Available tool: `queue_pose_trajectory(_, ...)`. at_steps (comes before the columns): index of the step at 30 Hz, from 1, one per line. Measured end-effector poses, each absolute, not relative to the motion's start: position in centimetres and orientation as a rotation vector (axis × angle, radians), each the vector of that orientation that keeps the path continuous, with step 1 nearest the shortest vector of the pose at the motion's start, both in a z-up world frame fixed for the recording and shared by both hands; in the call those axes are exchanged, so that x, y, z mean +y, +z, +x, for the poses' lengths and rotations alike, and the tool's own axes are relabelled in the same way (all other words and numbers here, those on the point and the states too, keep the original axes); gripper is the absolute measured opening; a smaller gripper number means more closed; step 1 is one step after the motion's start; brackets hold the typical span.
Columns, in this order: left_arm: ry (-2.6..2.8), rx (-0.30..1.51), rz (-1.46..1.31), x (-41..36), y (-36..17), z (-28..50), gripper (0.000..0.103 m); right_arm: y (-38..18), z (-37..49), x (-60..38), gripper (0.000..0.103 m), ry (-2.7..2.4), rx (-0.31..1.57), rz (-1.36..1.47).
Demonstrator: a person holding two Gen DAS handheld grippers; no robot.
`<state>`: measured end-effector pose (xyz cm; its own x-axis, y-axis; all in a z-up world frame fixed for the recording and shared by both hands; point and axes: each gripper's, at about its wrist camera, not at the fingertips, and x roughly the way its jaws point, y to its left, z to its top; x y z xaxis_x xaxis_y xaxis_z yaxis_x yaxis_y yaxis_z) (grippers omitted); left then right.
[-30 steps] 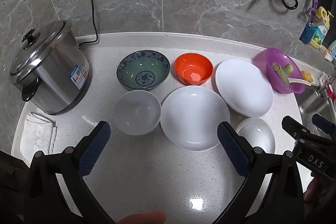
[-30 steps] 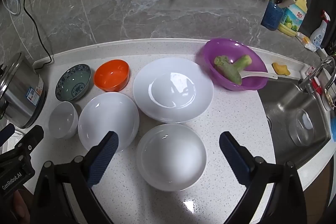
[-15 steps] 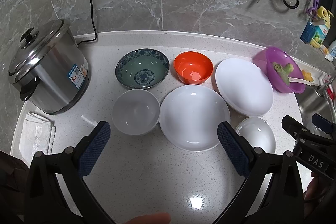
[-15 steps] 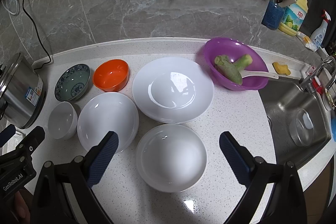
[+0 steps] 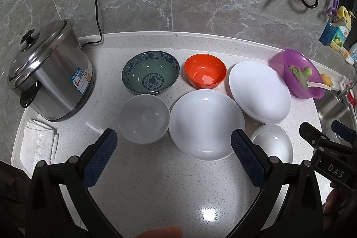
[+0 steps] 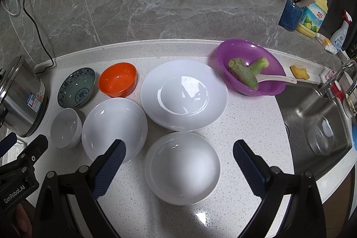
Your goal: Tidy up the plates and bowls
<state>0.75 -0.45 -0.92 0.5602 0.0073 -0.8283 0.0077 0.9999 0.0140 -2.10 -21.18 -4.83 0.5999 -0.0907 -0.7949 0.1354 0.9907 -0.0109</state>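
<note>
A: What colours are the bowls?

B: The small bowl [image 5: 144, 118] is white. The orange bowl [image 5: 205, 74] is plain and glossy. The patterned bowl [image 5: 150, 71] is celadon green inside, with a blue floral rim and a blue medallion at the bottom.

A: And the plates?

B: The deep plate [image 5: 206, 124], the wide plate [image 6: 184, 95] and the shallow bowl [image 6: 181, 167] are all plain white.

A: Anything else?

B: A purple basin [image 6: 251, 66] with green stalks [image 6: 245, 73], and the grey-speckled white countertop [image 5: 156, 182].

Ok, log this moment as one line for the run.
left gripper open, empty | right gripper open above shallow white ceramic bowl | no dishes stacked
</note>
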Motion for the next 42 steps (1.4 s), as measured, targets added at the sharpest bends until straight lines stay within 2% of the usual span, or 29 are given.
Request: queue_pose_trajectory(42,0.001,0.979,0.018,-0.46,-1.12,0.94,0.103,-4.85,-1.81,-21.26,0.099,-0.131,0.923,0.054)
